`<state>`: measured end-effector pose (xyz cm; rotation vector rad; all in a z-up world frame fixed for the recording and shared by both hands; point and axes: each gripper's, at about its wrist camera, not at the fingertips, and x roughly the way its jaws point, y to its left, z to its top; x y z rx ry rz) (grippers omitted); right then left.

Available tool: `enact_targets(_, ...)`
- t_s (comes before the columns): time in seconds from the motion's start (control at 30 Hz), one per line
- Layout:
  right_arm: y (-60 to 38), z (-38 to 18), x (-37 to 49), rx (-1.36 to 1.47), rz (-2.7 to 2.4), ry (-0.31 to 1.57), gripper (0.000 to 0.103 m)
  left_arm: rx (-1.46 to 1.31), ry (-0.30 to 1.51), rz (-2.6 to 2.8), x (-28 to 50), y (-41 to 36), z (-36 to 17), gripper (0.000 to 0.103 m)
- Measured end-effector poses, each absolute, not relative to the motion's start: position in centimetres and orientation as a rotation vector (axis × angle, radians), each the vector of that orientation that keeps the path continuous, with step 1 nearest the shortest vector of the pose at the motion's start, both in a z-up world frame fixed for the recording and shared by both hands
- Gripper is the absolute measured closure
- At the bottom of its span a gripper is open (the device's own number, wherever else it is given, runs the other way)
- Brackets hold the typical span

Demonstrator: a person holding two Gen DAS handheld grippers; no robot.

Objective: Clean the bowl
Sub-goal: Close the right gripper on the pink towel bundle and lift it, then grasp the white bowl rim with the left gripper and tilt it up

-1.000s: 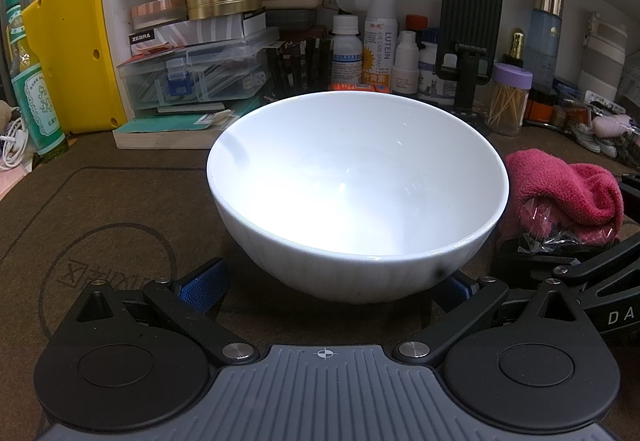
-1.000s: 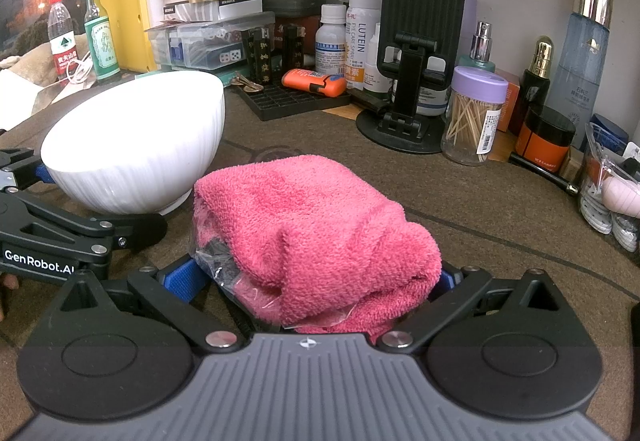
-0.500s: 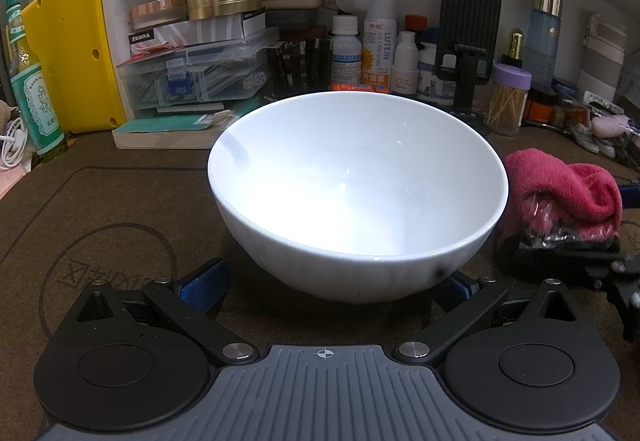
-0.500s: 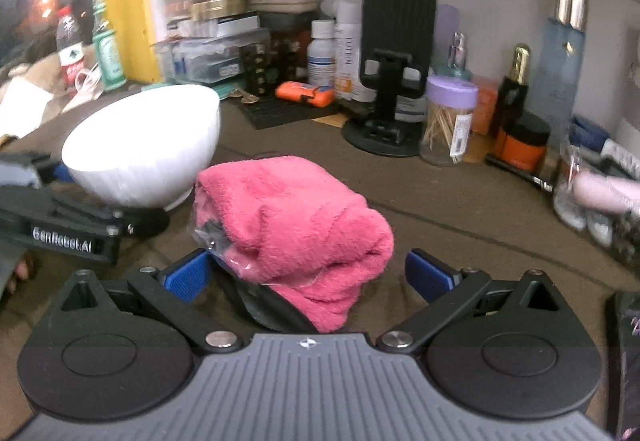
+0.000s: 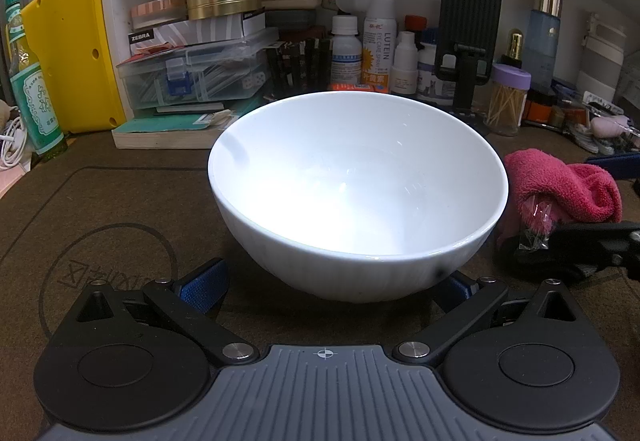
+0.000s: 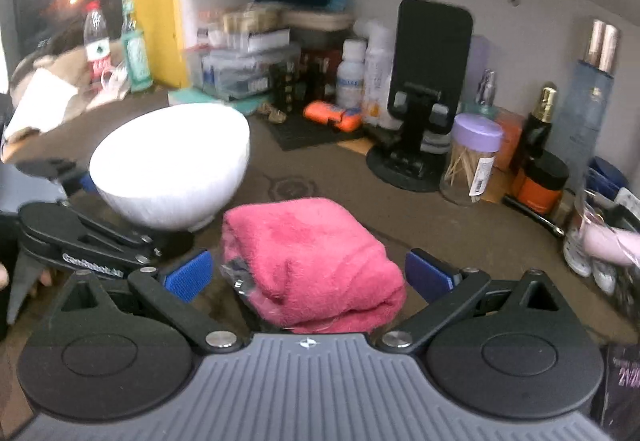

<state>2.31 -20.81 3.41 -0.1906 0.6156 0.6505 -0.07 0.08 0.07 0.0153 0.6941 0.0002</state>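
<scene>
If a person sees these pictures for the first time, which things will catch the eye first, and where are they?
The white bowl stands out first, upright on the brown mat in the middle, with the open left tool around its base. Next comes the pink towel, folded on the mat to the bowl's right, between the spread fingers of the right tool. Behind both, a crowded shelf holds bottles and boxes.

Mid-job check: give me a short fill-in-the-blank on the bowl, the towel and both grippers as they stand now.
1. The bowl between the left gripper fingers is coloured ____.
2. The towel lying between the right gripper fingers is coloured ____.
3. The right gripper's jaws stand ____, clear of the towel on both sides.
4. Inside, the bowl holds ____.

Missing words: white; pink; open; nothing
</scene>
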Motion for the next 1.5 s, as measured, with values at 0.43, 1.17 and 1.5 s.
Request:
enact_targets(0.43,-20.7,0.7,3.7,-0.127,0.642,0.643,0.038,0.017,0.695,0.001,-0.1,0.0,0.1,0.000)
enact_targets(1.17,-19.5,1.0,3.1,-0.395,0.552,0.560,0.012,0.018,0.695,0.001,-0.1,0.1,0.0,0.000)
enact_targets(1.5,-20.2,0.7,2.1,-0.294,0.637,0.533,0.055,0.022,0.694,0.003,-0.1,0.2,-0.1,0.000)
